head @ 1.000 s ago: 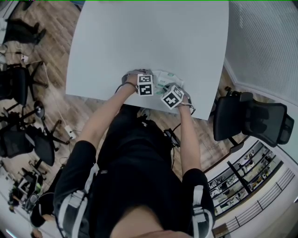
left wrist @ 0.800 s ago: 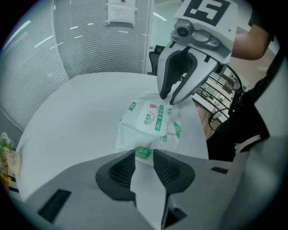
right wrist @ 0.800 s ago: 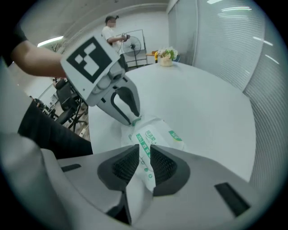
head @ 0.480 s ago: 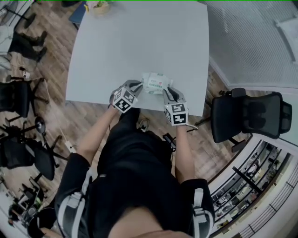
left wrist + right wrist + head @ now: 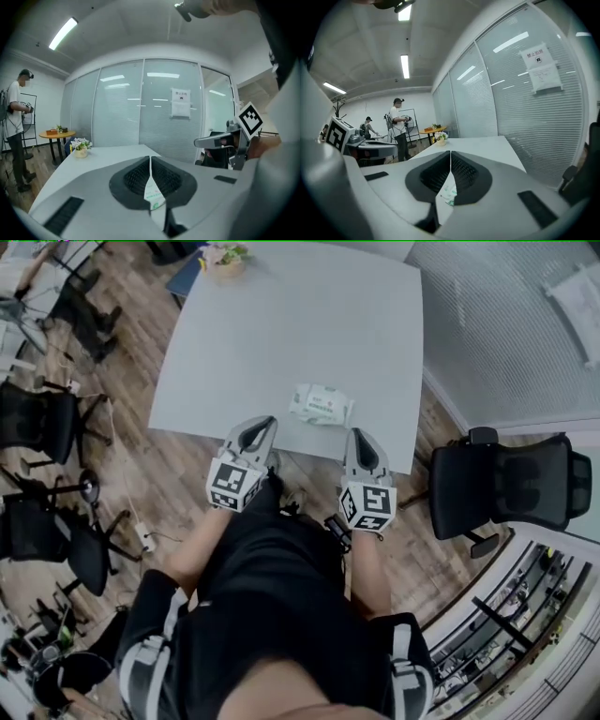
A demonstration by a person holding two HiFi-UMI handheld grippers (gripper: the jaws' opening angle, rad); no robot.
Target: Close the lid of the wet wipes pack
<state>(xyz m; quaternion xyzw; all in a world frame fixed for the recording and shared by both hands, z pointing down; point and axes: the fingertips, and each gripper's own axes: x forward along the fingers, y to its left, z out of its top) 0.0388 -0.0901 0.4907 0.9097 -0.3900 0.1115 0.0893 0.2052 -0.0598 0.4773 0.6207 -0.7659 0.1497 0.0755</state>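
Observation:
The wet wipes pack (image 5: 321, 405), white with green print, lies flat near the front edge of the white table (image 5: 281, 324). Its lid is too small to make out. Both grippers hover off the table's front edge, apart from the pack and pointing across the table. The left gripper (image 5: 263, 424) is left of the pack, its jaws closing and almost together, nothing between them. The right gripper (image 5: 356, 435) is to the pack's right, shut and empty. In the left gripper view (image 5: 150, 158) and the right gripper view (image 5: 450, 153) the pack (image 5: 153, 193) (image 5: 448, 191) shows below the jaws.
A flower pot (image 5: 225, 257) stands at the table's far edge. A black office chair (image 5: 506, 486) is right of the table, with more chairs (image 5: 37, 418) on the left. A glass wall (image 5: 159, 112) runs along the right. A person (image 5: 399, 126) stands by a round table (image 5: 431, 130).
Both grippers have lifted off the pack and drawn back towards the person, turning to point across the table. Their jaws have come together. The pack stays on the table.

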